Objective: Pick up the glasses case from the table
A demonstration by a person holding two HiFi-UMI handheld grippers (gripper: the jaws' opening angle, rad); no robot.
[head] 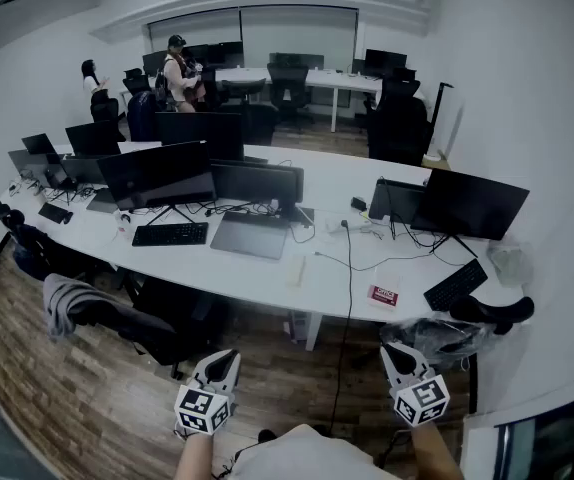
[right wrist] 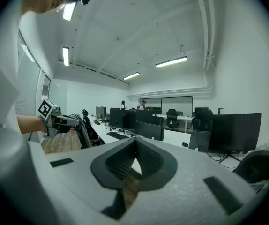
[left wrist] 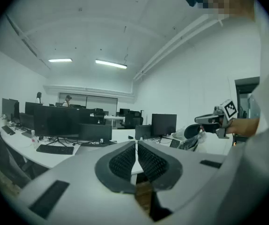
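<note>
A small dark oblong thing (head: 358,204), which may be the glasses case, lies on the long white table (head: 267,268) beside a monitor; it is too small to be sure. In the head view both grippers are held low over the wooden floor, well short of the table. The left gripper (head: 225,356) has its jaws pressed together with nothing between them, as its own view shows (left wrist: 137,144). The right gripper (head: 395,350) also has its tips touching and holds nothing (right wrist: 135,142). Each gripper appears in the other's view: the right gripper (left wrist: 209,120) and the left gripper (right wrist: 64,121).
Monitors (head: 467,203), keyboards (head: 170,234), a laptop (head: 252,236) and a red-and-white card (head: 383,295) stand on the table. A black cable (head: 348,308) hangs off its front edge. Office chairs (head: 117,318) stand before it, one at the right (head: 487,313). People (head: 177,68) are far back.
</note>
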